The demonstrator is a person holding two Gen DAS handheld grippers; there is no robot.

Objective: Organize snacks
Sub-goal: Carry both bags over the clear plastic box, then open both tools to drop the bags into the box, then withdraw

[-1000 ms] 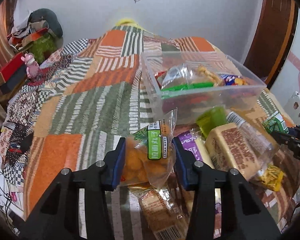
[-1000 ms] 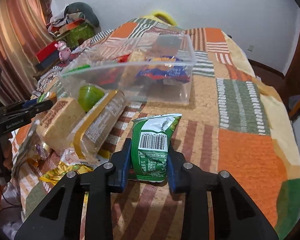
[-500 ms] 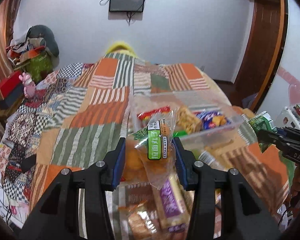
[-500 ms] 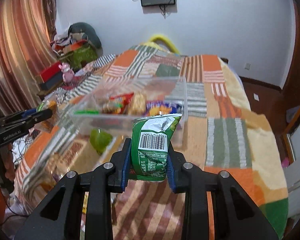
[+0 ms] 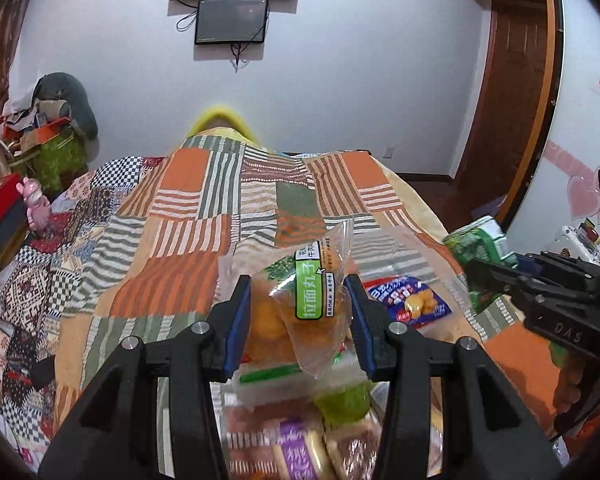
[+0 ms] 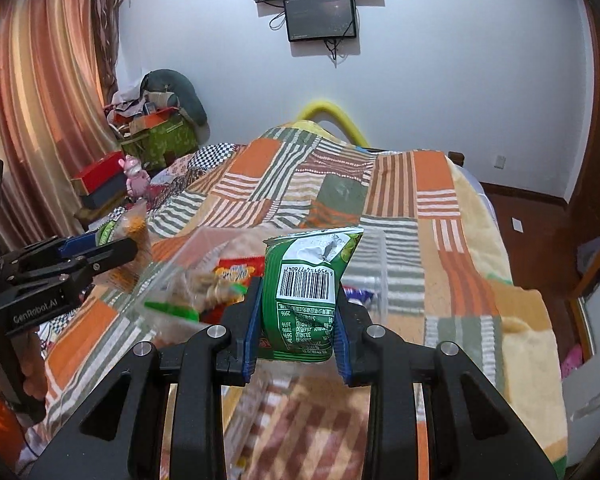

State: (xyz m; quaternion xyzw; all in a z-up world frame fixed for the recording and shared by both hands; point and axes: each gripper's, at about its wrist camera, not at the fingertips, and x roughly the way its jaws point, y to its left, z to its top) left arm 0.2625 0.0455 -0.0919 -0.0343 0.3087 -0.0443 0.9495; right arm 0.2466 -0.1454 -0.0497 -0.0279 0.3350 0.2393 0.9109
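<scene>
Left to right. Your left gripper (image 5: 299,314) is clamped on the clear bag of orange snack balls (image 5: 300,312), held above the clear plastic bin (image 6: 188,264) on the patchwork bedspread (image 5: 172,220); bring the bag over the bin's open top, lower it past the rim, then part the jaws, since crinkly film can cling to a pad. Your right gripper (image 6: 298,326) is clamped on the green barcoded packet (image 6: 306,292), also in the air just short of the bin; set it down beside the packets already inside rather than on top of the left bag. Compared with a second ago, both bags have risen off the bedspread; the bin sits lower in each view; the loose snacks (image 5: 300,448) lie beneath.
</scene>
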